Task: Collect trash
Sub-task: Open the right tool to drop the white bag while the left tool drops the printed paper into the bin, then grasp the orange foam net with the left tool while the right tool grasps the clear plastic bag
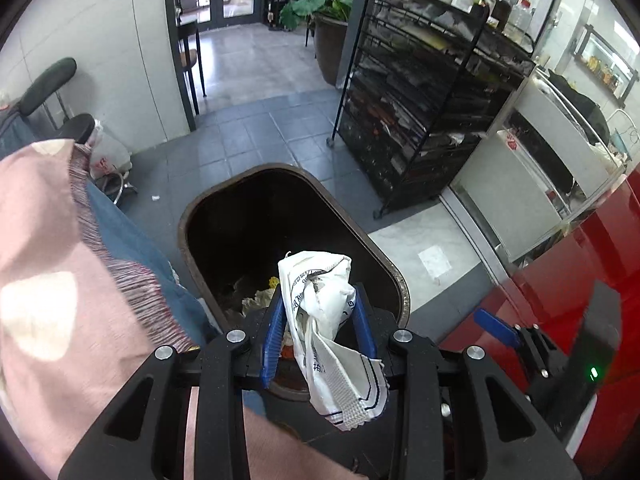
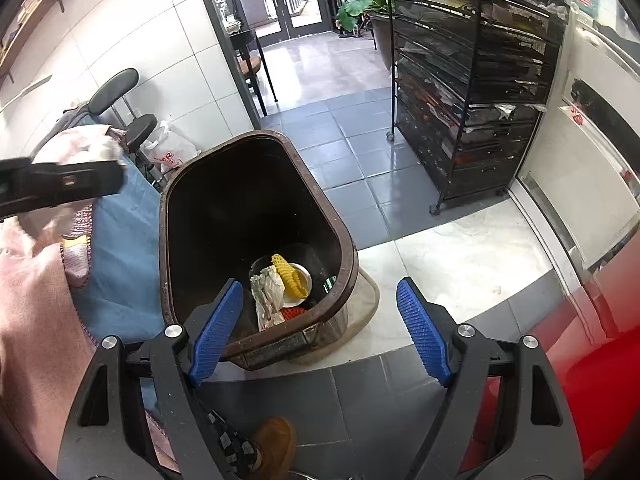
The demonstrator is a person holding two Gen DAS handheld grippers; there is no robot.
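From the left wrist camera I see my left gripper (image 1: 320, 320) clenched on a crumpled white wrapper (image 1: 328, 312). It is creased paper with dark printed lines and lettering, bunched at the top between the blue pads (image 1: 274, 332); a flat tail with a dotted strip hangs toward 5 o'clock. The wrapper sits over the near rim of the brown bin (image 1: 192, 216), whose dark mouth opens toward 12 o'clock. At 9 o'clock a pink sleeve (image 1: 60, 280) fills the edge. At 3 o'clock I catch the tip of my right gripper (image 1: 496, 326).

From the right wrist camera, my right gripper (image 2: 320, 328) is spread wide with nothing between its pads. The bin (image 2: 340, 232) lies ahead toward 12 o'clock. At its bottom I see a yellow foam net (image 2: 290, 276) on a white plate (image 2: 302, 280), with crumpled paper (image 2: 268, 296) beside them. A black rack (image 2: 480, 80) stands at 2 o'clock.
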